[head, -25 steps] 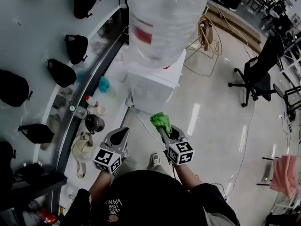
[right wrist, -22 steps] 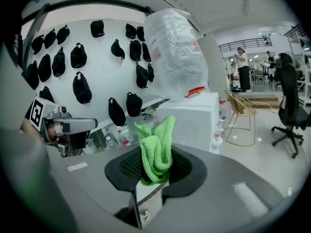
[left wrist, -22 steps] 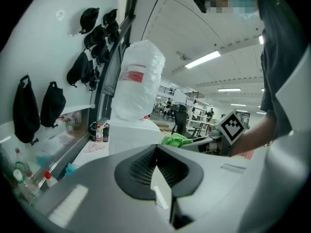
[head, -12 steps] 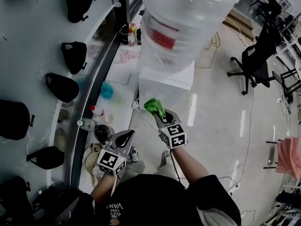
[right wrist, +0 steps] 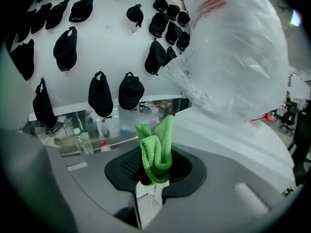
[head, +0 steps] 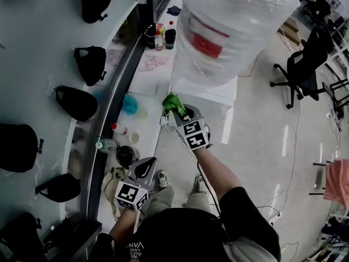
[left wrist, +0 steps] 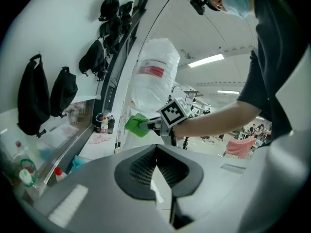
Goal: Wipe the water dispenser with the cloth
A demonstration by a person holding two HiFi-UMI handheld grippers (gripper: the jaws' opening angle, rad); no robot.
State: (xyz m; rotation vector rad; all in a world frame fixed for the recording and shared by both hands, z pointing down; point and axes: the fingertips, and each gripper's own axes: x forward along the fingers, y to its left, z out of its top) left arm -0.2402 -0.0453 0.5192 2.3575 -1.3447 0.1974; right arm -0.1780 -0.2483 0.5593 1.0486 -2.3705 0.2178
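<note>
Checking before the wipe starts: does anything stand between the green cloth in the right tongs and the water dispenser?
Nothing visible does. The green cloth, clamped in the right tongs, has only open air before the water dispenser.

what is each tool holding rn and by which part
Right tool: the bunched green microfibre cloth, pinched at its lower folded end, the rest sticking out. Left tool: shut, nothing held.

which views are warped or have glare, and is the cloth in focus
Head view: mild warp, glare streaks on the floor. Left gripper view: heavy fisheye, dark corners, bright ceiling lights. Right gripper view: same fisheye, the green cloth sharp.
</note>
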